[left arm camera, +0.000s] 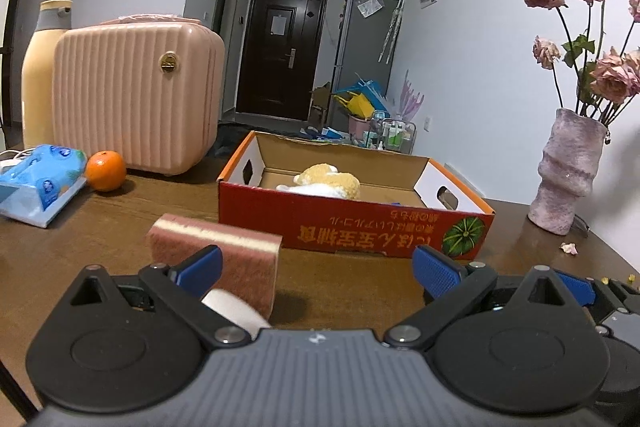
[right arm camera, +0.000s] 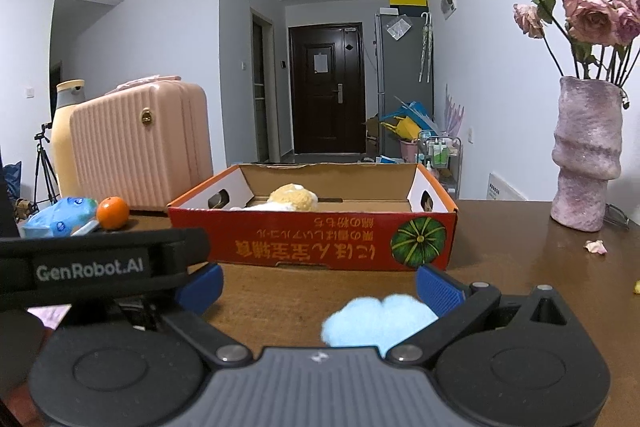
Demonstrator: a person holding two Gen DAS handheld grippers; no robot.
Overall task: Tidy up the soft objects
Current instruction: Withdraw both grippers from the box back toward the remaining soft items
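A red cardboard box [left arm camera: 352, 227] stands open on the brown table, with a yellow and white plush toy [left arm camera: 328, 183] inside; both also show in the right wrist view, box [right arm camera: 312, 239] and toy [right arm camera: 292, 199]. A pink scrub sponge [left arm camera: 224, 259] lies in front of the box, beside the left finger of my open left gripper [left arm camera: 316, 267]. A white roll [left arm camera: 236, 311] lies under that finger. My right gripper [right arm camera: 320, 287] is open, with a light blue fluffy object [right arm camera: 376, 323] on the table between its fingers, close to the right one.
A pink ribbed case [left arm camera: 136, 95], a cream bottle [left arm camera: 40, 75], an orange [left arm camera: 105, 171] and a blue tissue pack [left arm camera: 40, 183] stand at the left. A pink vase of dried roses [left arm camera: 568, 171] stands at the right. The left gripper's body [right arm camera: 88, 263] shows left in the right wrist view.
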